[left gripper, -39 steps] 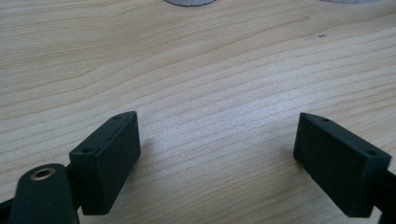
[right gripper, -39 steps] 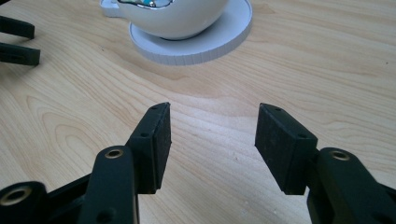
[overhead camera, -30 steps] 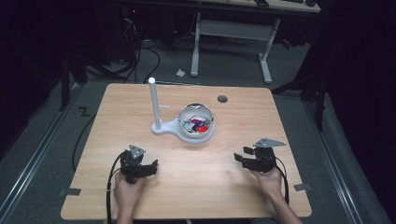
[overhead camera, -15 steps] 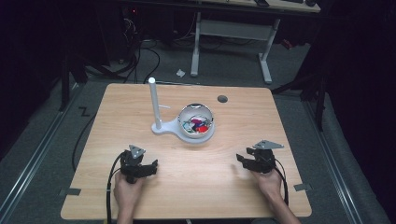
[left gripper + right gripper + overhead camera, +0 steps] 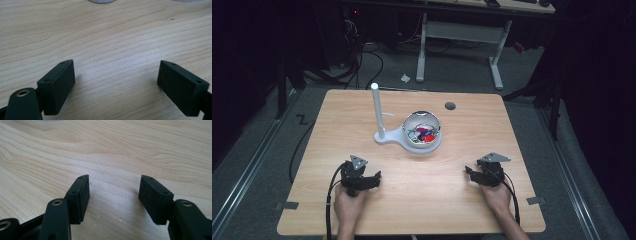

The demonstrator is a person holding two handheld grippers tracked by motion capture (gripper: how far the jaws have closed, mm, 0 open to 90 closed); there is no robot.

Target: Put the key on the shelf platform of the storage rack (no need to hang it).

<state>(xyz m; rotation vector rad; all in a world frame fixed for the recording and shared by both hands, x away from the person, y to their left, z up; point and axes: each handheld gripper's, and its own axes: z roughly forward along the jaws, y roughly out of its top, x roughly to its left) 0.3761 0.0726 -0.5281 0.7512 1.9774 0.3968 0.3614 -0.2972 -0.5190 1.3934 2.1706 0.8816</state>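
My left gripper (image 5: 373, 178) rests low over the near left of the wooden table (image 5: 427, 195), held by a hand. Its jaws stand wide apart over bare wood in the left gripper view (image 5: 116, 77). My right gripper (image 5: 471, 173) sits at the near right, held by the other hand. Its jaws are open with nothing between them (image 5: 113, 195) and have just been opening a little further. A white bowl (image 5: 424, 146) with several small colourful pieces stands mid-table, well beyond both grippers. A white upright post (image 5: 375, 107) rises from a flat base beside the bowl.
A small dark round hole (image 5: 450, 106) sits in the tabletop at the back right. Black cables trail from both grippers toward the near edge. A desk frame (image 5: 459, 32) and cables lie on the floor beyond the table.
The right gripper has sunk slightly toward the tabletop. The left gripper, bowl and post have not moved.
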